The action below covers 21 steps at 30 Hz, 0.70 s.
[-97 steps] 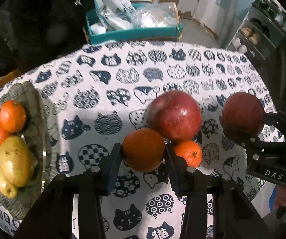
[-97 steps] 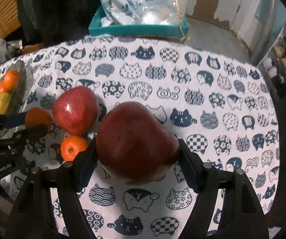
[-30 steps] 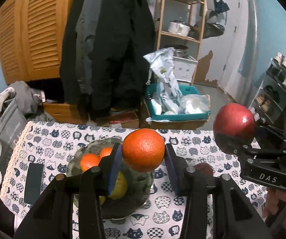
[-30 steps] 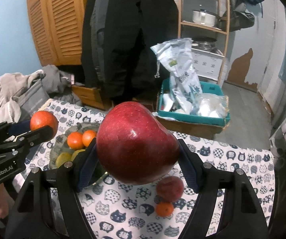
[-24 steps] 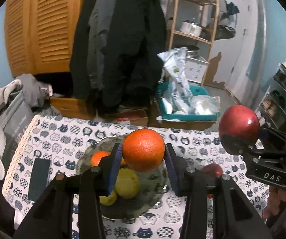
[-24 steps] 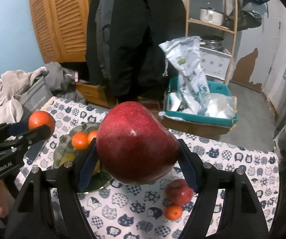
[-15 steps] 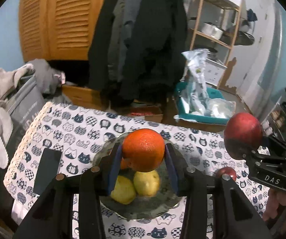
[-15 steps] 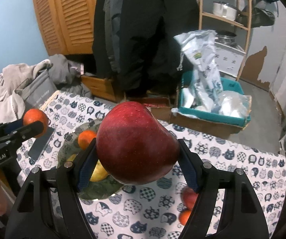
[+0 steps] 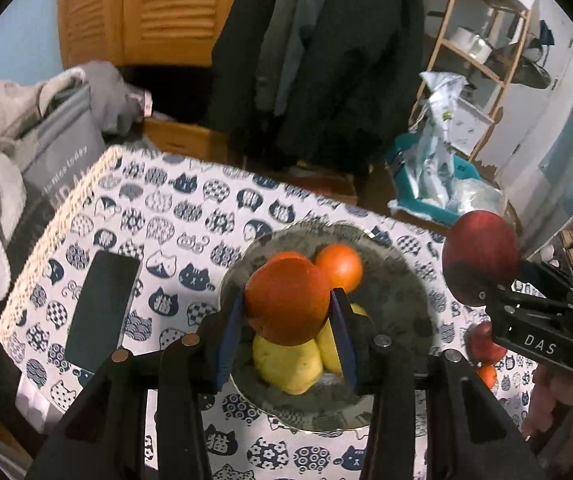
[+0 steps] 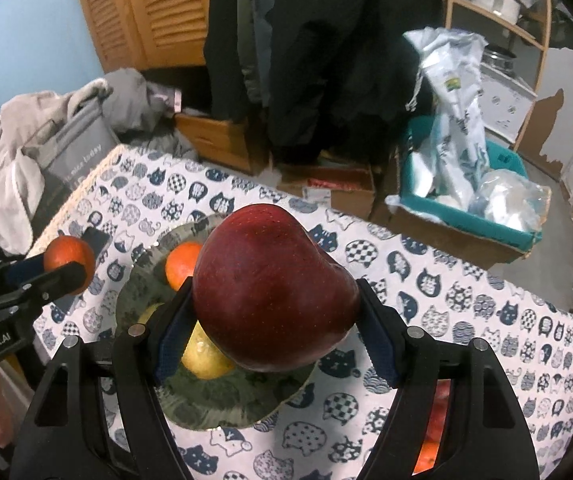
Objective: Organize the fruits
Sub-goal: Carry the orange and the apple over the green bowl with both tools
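Observation:
My left gripper (image 9: 288,312) is shut on an orange (image 9: 286,300) and holds it above the dark glass plate (image 9: 402,276). The plate holds small oranges (image 9: 342,266) and yellow fruits (image 9: 286,364). My right gripper (image 10: 274,320) is shut on a big red apple (image 10: 274,292), held above the plate's right part (image 10: 222,400). That apple also shows in the left wrist view (image 9: 480,258). Another red apple (image 9: 484,346) and a small orange (image 9: 486,374) lie on the cloth to the right of the plate.
A dark phone (image 9: 100,310) lies on the cat-print tablecloth (image 9: 174,216) left of the plate. Beyond the table are a grey bag (image 10: 66,152), hanging coats, cardboard boxes and a teal bin (image 10: 470,216) with plastic bags.
Both grippers have carried their fruit from the right side of the table to above the plate, and now tilt down closer over it. The grips are unchanged.

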{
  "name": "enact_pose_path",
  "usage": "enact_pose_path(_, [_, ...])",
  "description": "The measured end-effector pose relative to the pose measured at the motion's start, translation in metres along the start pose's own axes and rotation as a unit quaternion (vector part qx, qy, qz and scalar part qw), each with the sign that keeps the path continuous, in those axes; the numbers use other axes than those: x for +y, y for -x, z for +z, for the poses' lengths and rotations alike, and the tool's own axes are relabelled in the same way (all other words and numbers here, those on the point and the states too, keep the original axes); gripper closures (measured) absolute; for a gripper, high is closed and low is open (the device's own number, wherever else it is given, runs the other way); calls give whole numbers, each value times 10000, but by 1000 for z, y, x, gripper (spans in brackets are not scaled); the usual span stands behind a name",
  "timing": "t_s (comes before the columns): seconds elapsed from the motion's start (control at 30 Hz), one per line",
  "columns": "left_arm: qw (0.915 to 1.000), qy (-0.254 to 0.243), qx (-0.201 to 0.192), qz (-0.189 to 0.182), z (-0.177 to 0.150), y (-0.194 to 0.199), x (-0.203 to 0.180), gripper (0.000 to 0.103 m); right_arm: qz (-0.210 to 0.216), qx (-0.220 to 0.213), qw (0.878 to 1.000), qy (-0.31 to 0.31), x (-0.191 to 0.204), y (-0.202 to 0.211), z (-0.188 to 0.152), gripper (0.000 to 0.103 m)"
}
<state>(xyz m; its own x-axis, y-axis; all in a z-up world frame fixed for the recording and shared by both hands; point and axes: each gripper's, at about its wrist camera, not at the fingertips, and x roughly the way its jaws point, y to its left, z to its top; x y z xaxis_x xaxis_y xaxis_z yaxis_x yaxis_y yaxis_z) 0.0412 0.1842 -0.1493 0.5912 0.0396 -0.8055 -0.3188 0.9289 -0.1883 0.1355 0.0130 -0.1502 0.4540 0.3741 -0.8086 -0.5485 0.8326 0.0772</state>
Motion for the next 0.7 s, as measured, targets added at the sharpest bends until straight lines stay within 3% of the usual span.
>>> enact_pose_path(0.5, [9964,359,770,41,-11,-75,19,59,-38,489,9988,46,5,-54,-11,28])
enact_pose_path(0.7, [9948,468,899,79,-13,-90,22,59,-57,618,9981,41,0,-68,-16,28])
